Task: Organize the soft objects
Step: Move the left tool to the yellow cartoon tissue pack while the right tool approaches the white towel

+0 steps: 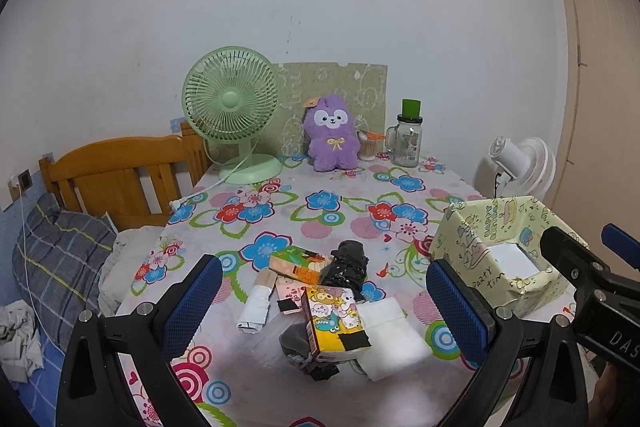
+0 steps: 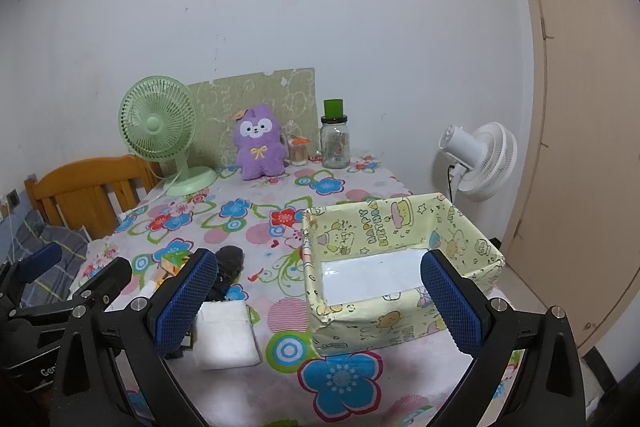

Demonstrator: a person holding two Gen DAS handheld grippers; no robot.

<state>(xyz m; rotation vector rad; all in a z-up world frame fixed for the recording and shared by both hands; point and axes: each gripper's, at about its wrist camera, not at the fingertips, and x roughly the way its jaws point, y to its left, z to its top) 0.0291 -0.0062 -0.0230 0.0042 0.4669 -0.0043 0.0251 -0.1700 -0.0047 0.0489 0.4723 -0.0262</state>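
A heap of small items lies on the flowered tablecloth: a white folded cloth (image 1: 394,337) (image 2: 226,335), a grey pouch (image 1: 298,345), a black crumpled bundle (image 1: 346,265) (image 2: 229,261), a cartoon-printed packet (image 1: 336,319), an orange-green packet (image 1: 298,263) and a white roll (image 1: 256,309). A yellow paper-covered box (image 2: 400,271) (image 1: 496,251) stands open to the right, nothing inside. My left gripper (image 1: 326,301) hovers open over the heap. My right gripper (image 2: 318,301) is open in front of the box. A purple plush (image 1: 331,135) (image 2: 260,143) sits at the back.
A green desk fan (image 1: 232,107) and a glass jar with a green lid (image 1: 409,135) stand along the back wall beside a small cup of sticks (image 1: 367,146). A white fan (image 2: 478,157) stands off the table's right. A wooden headboard (image 1: 120,175) and bed lie left.
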